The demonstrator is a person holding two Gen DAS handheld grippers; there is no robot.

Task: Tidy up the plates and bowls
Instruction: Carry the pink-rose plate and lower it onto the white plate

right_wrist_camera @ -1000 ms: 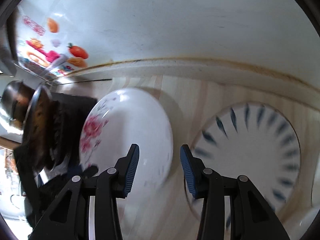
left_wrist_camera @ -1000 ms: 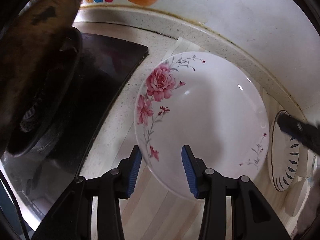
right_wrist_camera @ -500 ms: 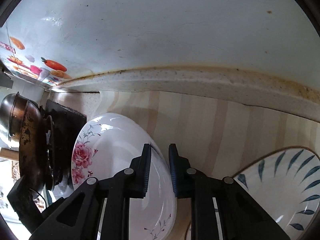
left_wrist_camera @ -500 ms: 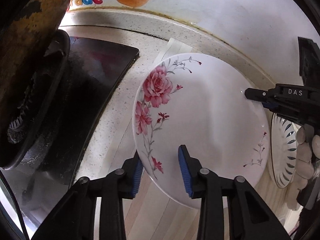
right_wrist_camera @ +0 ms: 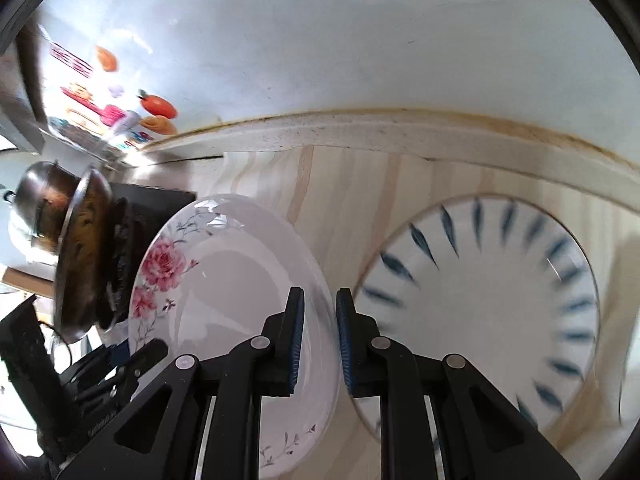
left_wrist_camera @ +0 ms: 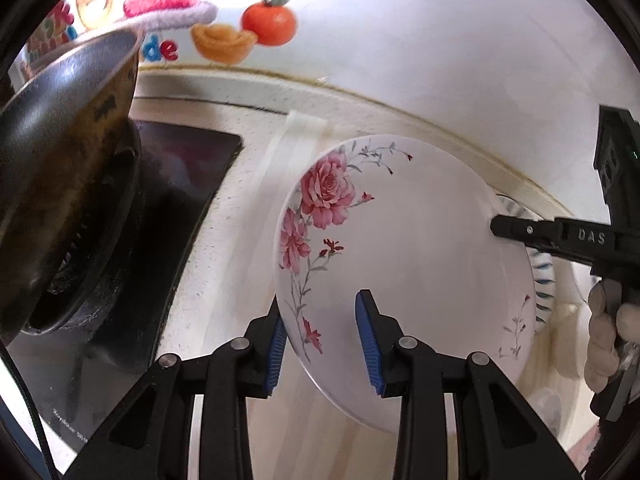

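A white plate with pink roses [left_wrist_camera: 408, 248] stands tilted above the pale wood-grain counter [right_wrist_camera: 344, 184], lifted at its right edge. The right gripper [right_wrist_camera: 320, 336] pinches that rim, its blue pads narrowed to the thickness of the plate's edge, one finger inside the dish and one beneath it. At the opposite side the left gripper [left_wrist_camera: 322, 344] straddles the near rim with its jaws spread wide; the left pad sits outside the edge and the right pad over the plate's face, neither clearly pressing on it. Just beside the rose plate, partly behind it in the left wrist view, lies a white plate with blue leaf strokes [right_wrist_camera: 488, 312], blurred, flat on the counter. A person's gloved hand [left_wrist_camera: 608, 332] grips the right tool's handle. To the left, a blackened wok [left_wrist_camera: 60, 168] rests on a dark stove top [left_wrist_camera: 188, 160]. Fruit stickers [left_wrist_camera: 248, 36] decorate the white wall behind the counter.
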